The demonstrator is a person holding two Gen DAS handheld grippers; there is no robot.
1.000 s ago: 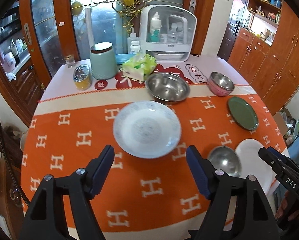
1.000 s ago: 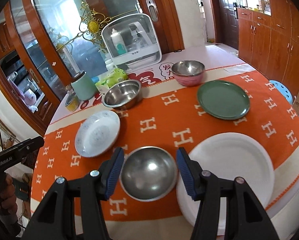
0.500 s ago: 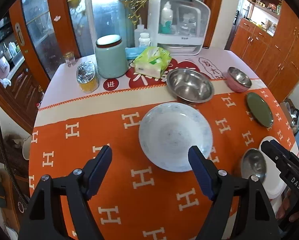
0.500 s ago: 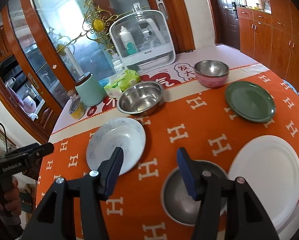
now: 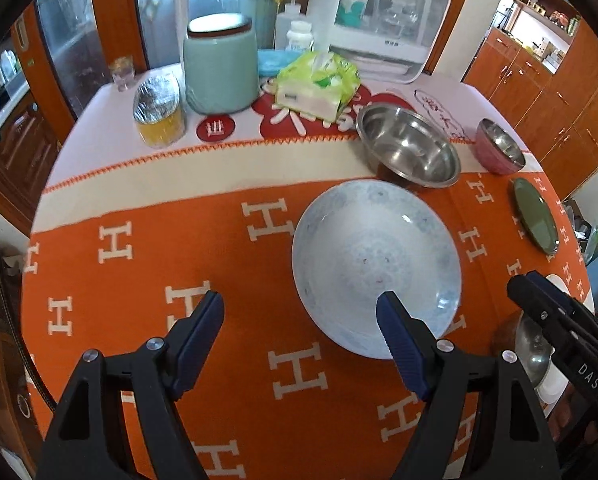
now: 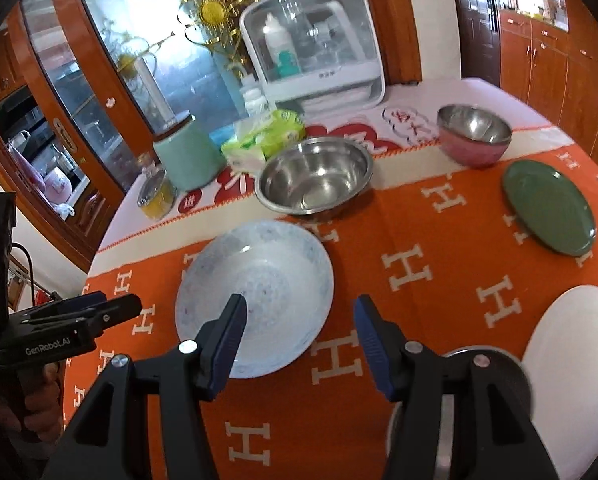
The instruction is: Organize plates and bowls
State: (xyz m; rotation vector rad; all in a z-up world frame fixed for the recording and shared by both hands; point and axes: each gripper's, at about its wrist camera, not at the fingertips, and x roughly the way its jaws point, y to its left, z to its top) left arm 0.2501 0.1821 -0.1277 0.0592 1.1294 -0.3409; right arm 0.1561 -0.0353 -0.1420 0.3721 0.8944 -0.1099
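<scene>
A pale blue patterned plate (image 5: 375, 264) lies on the orange cloth; it also shows in the right wrist view (image 6: 255, 292). Behind it stands a large steel bowl (image 5: 409, 146) (image 6: 315, 174), then a pink steel-lined bowl (image 5: 499, 146) (image 6: 473, 136), a green plate (image 5: 535, 216) (image 6: 549, 206) and a white plate (image 6: 571, 344). A small steel bowl (image 5: 529, 344) (image 6: 487, 364) sits by the white plate, half hidden. My left gripper (image 5: 299, 320) is open, left of the blue plate's near rim. My right gripper (image 6: 299, 324) is open over that plate's right rim.
At the back of the table stand a teal canister (image 5: 219, 68), a foil-topped jar (image 5: 157, 112), a tissue pack (image 5: 319, 82) and a white cabinet with bottles (image 5: 383, 16). Wooden cupboards stand to the right. The table edge curves near on the left.
Both grippers have moved left and closer to the table. The right gripper left the small steel bowl behind and now hovers at the blue plate. Both stay open.
</scene>
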